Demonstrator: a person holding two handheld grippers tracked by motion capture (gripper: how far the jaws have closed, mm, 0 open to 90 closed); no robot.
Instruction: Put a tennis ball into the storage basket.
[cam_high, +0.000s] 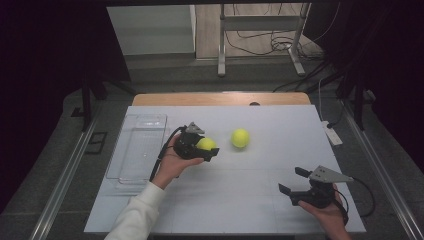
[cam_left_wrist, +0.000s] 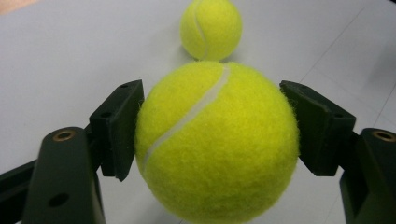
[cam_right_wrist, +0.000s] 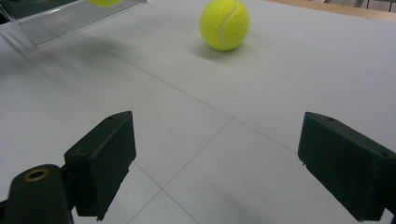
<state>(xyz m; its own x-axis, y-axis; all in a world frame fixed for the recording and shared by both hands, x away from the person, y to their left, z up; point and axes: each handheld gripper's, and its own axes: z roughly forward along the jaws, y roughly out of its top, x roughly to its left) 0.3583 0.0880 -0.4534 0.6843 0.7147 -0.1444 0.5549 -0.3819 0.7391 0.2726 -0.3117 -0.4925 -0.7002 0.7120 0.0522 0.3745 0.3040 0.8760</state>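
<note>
Reaching in from the lower left of the high view, left gripper (cam_high: 206, 148) cradled from below in a white-sleeved hand, jaws pointing right. Clamped on a fuzzy yellow-green tennis ball (cam_left_wrist: 217, 140) with a white seam, left of frame centre. Second ball (cam_high: 240, 138) just right of it on the white table (cam_high: 250, 200). Right gripper (cam_high: 289, 180), lower right, jaws wide, holding nothing
</note>
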